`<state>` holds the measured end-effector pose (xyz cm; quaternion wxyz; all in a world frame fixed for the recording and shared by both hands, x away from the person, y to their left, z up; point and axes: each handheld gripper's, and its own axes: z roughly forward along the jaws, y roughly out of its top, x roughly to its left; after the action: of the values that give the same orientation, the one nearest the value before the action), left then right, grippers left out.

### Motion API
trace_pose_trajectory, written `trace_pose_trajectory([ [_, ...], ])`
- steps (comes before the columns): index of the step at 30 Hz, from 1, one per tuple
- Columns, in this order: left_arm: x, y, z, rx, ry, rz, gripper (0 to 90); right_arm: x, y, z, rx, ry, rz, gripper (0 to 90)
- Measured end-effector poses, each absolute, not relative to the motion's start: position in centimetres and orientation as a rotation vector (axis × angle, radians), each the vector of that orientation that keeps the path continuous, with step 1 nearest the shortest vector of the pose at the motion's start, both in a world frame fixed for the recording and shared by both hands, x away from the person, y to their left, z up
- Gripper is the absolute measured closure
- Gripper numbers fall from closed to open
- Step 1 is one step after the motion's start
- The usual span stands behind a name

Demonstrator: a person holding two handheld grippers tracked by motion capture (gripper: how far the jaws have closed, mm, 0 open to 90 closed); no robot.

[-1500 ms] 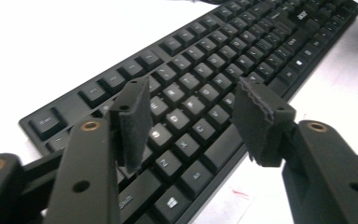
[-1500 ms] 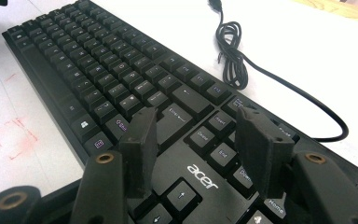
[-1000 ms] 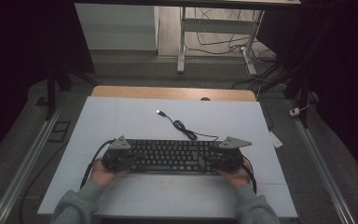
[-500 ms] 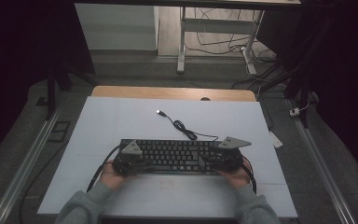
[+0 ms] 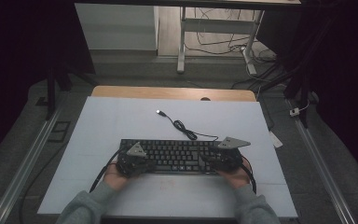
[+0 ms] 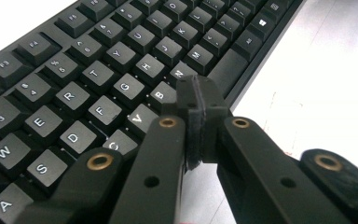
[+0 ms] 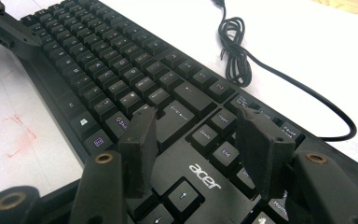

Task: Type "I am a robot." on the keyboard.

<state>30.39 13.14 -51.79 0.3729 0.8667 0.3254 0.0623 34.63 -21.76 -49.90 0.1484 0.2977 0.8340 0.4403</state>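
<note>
- While its jaws are pressed together on nothing, the left gripper point(image 6: 196, 123) hovers over the keyboard point(image 5: 175, 156) near the N key point(image 6: 179, 73), low in the high view.
- Right gripper point(image 7: 193, 144) stands spread above the Enter end, grasping nothing.
- Likely step: key pressing; next, lower the closed tip squarely onto one key.

black keyboard point(image 7: 135, 79), spread fingers point(image 7: 137, 149) above, perhaps touching, coiled cable point(image 7: 235, 46)

1. Left gripper point(image 6: 196, 119): matte black jaws with brass-coloured rivets.
2. Right gripper point(image 7: 198, 140): black linkage arms, thick dark pads point(image 7: 263, 149).
3. Grey three-cornered plates point(image 5: 135, 149) atop each gripper.
4. Grey sleeves point(image 5: 86, 207); black trailing cables point(image 5: 103, 170).
</note>
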Motion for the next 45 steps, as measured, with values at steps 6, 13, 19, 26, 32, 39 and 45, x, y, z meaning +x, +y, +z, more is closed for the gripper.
trace_pose_trajectory([
  [6,30.4,12.9,-52.0,2.237,0.829,0.159,89.1,34.6,-21.8,-49.9,0.856,2.398,1.260,49.0],
  [13,30.4,12.7,-52.2,2.247,0.824,0.162,89.1,34.6,-21.8,-49.9,0.857,2.399,1.265,48.9],
  [19,30.3,12.5,-52.2,2.257,0.817,0.189,89.2,34.6,-21.7,-49.9,0.853,2.399,1.262,48.9],
  [26,30.1,13.5,-51.2,2.191,0.822,0.215,89.1,34.6,-21.8,-49.9,0.859,2.396,1.266,48.9],
  [32,30.1,15.1,-50.4,2.143,0.844,0.209,80.9,34.6,-21.9,-49.8,0.858,2.388,1.282,48.8],
  [39,30.4,17.0,-49.9,2.061,0.947,0.219,45.4,34.6,-22.1,-49.8,0.868,2.389,1.270,48.6],
  [45,30.5,18.0,-49.6,2.041,0.981,0.224,36.8,34.6,-22.4,-49.7,0.875,2.381,1.276,48.5],
])
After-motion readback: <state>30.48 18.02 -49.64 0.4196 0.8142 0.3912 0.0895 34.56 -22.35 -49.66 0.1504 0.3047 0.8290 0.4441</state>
